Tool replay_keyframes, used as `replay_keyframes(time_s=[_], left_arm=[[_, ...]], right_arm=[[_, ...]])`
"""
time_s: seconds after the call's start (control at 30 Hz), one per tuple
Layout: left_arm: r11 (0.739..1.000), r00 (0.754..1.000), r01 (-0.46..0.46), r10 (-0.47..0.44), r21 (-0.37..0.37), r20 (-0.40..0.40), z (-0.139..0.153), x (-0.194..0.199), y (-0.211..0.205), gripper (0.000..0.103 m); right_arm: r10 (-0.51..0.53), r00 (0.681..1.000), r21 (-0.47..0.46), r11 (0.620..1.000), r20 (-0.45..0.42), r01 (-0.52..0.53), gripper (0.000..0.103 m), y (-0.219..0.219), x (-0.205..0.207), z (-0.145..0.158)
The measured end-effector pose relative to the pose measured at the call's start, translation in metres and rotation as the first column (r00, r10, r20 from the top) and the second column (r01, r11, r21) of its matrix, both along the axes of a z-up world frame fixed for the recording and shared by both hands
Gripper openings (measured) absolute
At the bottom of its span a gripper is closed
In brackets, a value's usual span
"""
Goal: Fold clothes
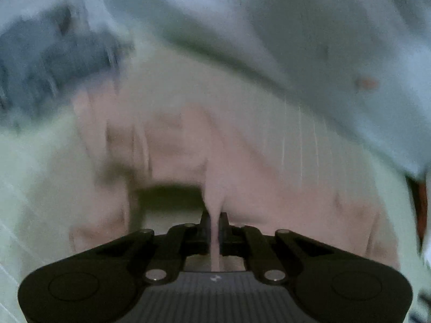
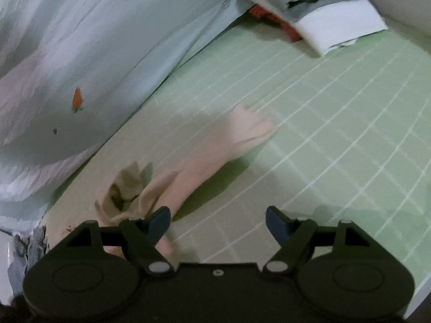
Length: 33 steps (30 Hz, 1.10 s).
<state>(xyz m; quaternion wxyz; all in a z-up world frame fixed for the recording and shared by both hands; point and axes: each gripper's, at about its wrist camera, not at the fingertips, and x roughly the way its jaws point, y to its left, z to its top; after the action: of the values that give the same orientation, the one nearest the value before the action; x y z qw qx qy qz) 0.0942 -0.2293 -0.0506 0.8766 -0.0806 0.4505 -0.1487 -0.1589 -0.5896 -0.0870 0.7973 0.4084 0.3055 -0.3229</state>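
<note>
Two tongs: left [image 1: 214,219] pinching pink garment [image 1: 215,148] (blurred), right [image 2: 218,222] spread over green sheet [image 2: 336,123].

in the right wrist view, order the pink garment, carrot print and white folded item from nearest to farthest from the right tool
1. Pink garment: lies on the green sheet, reaching the left finger of the open right tool.
2. Carrot print: farther off to the left, on the pale blue cloth.
3. White folded item: farthest, upper right.

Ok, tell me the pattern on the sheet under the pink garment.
Pale green sheet with thin white grid lines; right wrist view.
</note>
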Motion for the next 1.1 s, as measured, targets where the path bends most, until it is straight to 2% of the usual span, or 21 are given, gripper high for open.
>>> replay_keyframes(time_s=[0.07,0.1,0.17,0.23,0.27,0.3,0.33,0.4,0.43,0.47,0.5,0.53,0.6,0.67,0.73,0.87,0.97,1.1], left_arm=[[0.999,0.995,-0.017,0.021,-0.041,0.096,0.033,0.002,-0.013,0.005],[0.998,0.992,0.005,0.004,-0.069,0.126,0.046,0.0,-0.029,0.005],[0.986,0.983,0.105,-0.083,-0.128,0.166,0.063,-0.015,-0.073,0.005],[0.962,0.962,0.238,-0.215,-0.132,0.167,0.06,-0.044,-0.123,0.006],[0.942,0.942,0.318,-0.3,-0.108,0.153,0.051,-0.064,-0.152,0.01],[0.917,0.916,0.39,-0.377,-0.083,0.135,0.043,-0.082,-0.176,0.021],[0.891,0.89,0.451,-0.444,-0.054,0.109,0.034,-0.099,-0.191,0.027],[0.843,0.84,0.538,-0.535,-0.011,0.089,0.024,-0.126,-0.204,0.045],[0.828,0.824,0.561,-0.558,0.001,0.094,0.023,-0.137,-0.202,0.052],[0.831,0.827,0.556,-0.552,-0.007,0.109,0.025,-0.142,-0.193,0.072],[0.842,0.838,0.539,-0.533,-0.028,0.119,0.028,-0.143,-0.182,0.083],[0.855,0.853,0.516,-0.507,-0.053,0.127,0.031,-0.142,-0.169,0.085],[0.901,0.901,0.427,-0.416,-0.081,0.119,0.035,-0.135,-0.141,0.085],[0.942,0.941,0.329,-0.321,-0.062,0.108,0.04,-0.123,-0.12,0.085],[0.968,0.965,0.246,-0.241,-0.041,0.102,0.041,-0.114,-0.094,0.085],[0.987,0.985,0.15,-0.145,-0.049,0.098,0.041,-0.102,-0.046,0.086],[0.996,0.992,0.076,-0.07,-0.051,0.108,0.038,-0.092,-0.018,0.092],[0.999,0.998,-0.03,0.031,-0.021,0.046,0.018,-0.052,0.0,0.092]], right_arm=[[-0.008,1.0,-0.003,1.0,0.002,0.008,0.079,-0.01,-0.013,0.0],[-0.013,1.0,-0.003,1.0,0.005,0.013,0.079,-0.013,-0.019,0.0],[-0.031,0.999,0.006,1.0,0.012,0.031,0.079,-0.022,-0.033,-0.002],[-0.055,0.998,0.019,0.998,0.023,0.055,0.079,-0.03,-0.046,-0.005],[-0.07,0.997,0.025,0.997,0.027,0.069,0.079,-0.033,-0.051,-0.006],[-0.082,0.996,0.027,0.996,0.029,0.081,0.079,-0.037,-0.056,-0.006],[-0.092,0.995,0.026,0.995,0.029,0.091,0.079,-0.04,-0.06,-0.006],[-0.099,0.995,0.006,0.995,0.021,0.099,0.079,-0.043,-0.065,-0.005],[-0.099,0.995,-0.006,0.995,0.015,0.099,0.079,-0.044,-0.067,-0.004],[-0.09,0.996,-0.027,0.996,0.007,0.09,0.079,-0.043,-0.067,-0.003],[-0.08,0.997,-0.046,0.996,-0.002,0.079,0.079,-0.041,-0.066,-0.003],[-0.064,0.998,-0.057,0.996,-0.017,0.063,0.079,-0.038,-0.062,-0.004],[-0.03,0.999,-0.082,0.996,-0.043,0.027,0.079,-0.031,-0.052,-0.005],[0.026,0.999,-0.128,0.991,-0.044,-0.032,0.079,-0.022,-0.028,0.0],[0.083,0.995,-0.174,0.981,-0.048,-0.09,0.08,-0.013,-0.004,0.006],[0.194,0.979,-0.264,0.943,-0.063,-0.203,0.082,0.005,0.044,0.017],[0.274,0.958,-0.328,0.9,-0.082,-0.286,0.083,0.019,0.081,0.024],[0.383,0.916,-0.398,0.827,-0.118,-0.397,0.083,0.042,0.146,0.028]])
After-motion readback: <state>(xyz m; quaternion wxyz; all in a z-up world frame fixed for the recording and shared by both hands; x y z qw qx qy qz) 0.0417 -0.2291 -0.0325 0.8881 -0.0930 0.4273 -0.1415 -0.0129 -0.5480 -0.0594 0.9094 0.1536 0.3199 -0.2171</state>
